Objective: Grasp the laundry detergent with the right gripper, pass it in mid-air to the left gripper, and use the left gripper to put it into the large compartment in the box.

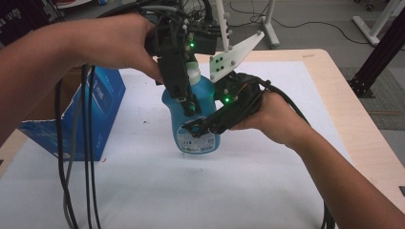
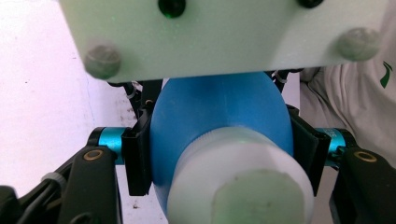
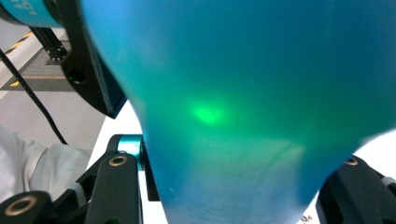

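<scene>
The tabletop [image 1: 334,95] is light wood under a white cover, with grey floor and stand legs beyond its far edge. In the high view, a blue bottle [image 1: 203,102] stands upright near the middle of the cover, label facing me. A blue cardboard box [image 1: 98,107] sits at the left, well apart from it.

My left claw [image 1: 186,98] comes down from above onto the bottle's upper part; my left hand [image 1: 117,40] holds it over the bottle. My right claw [image 1: 200,126] reaches in level from the right and is clamped on the bottle's body just above the label.

The left gripper view looks down over the bottle's white cap [image 2: 240,186] (blurred, very close) and shows what the high view hides: both black pads [image 2: 137,154] pressed against the blue shoulder [image 2: 219,107], one on each side. No earlier frame confirms any jaw motion.

The right gripper view shows the translucent blue wall [image 3: 243,93] close up, a green light spot on it, with the black jaws flanking its narrower lower part.
</scene>
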`<state>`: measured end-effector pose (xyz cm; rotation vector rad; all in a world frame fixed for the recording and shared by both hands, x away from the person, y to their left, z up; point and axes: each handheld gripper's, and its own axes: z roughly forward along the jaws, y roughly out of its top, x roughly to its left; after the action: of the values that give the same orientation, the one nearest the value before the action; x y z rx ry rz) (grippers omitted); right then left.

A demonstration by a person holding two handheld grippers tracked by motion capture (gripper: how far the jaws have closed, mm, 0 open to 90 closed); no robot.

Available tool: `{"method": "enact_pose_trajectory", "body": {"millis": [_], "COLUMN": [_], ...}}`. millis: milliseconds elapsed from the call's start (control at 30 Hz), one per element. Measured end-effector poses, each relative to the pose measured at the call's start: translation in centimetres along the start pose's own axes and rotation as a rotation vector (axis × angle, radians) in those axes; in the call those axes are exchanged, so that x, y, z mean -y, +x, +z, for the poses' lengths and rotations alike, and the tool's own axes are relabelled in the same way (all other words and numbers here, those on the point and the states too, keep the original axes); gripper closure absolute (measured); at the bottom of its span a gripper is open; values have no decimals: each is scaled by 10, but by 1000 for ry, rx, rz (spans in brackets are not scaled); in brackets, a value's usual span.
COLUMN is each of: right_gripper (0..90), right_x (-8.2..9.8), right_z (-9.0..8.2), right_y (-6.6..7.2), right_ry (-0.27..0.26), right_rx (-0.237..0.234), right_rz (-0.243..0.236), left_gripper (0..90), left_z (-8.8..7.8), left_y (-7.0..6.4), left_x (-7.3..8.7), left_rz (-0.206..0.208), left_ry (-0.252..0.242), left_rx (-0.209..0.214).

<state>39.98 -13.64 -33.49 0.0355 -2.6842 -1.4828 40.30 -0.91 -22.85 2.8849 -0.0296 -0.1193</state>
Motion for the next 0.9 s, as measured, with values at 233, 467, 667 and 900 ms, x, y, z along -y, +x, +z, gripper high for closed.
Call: {"method": "enact_pose_trajectory", "body": {"millis": [233,467,667,900], "right_gripper": [458,290,114,114], "right_x": [-1,-4,-3,3], "right_z": [-1,-4,-12,-26], "right_y": [1,-1,1,-4], "right_ry": [-5,-15,13,82], "right_rx": [-1,-9,47,124], "right_rz": [-9,26,46,114], "left_gripper": [379,379,379,379], "left_z": [-3,-13,-24,-41], "left_y": [-3,-7,-4,1], "left_x": [0,-4,2,15], "left_rz": [2,-5,-29,-69], "left_ry": [-5,19,23,29], "left_rx": [-4,-17,-31,-60]}}
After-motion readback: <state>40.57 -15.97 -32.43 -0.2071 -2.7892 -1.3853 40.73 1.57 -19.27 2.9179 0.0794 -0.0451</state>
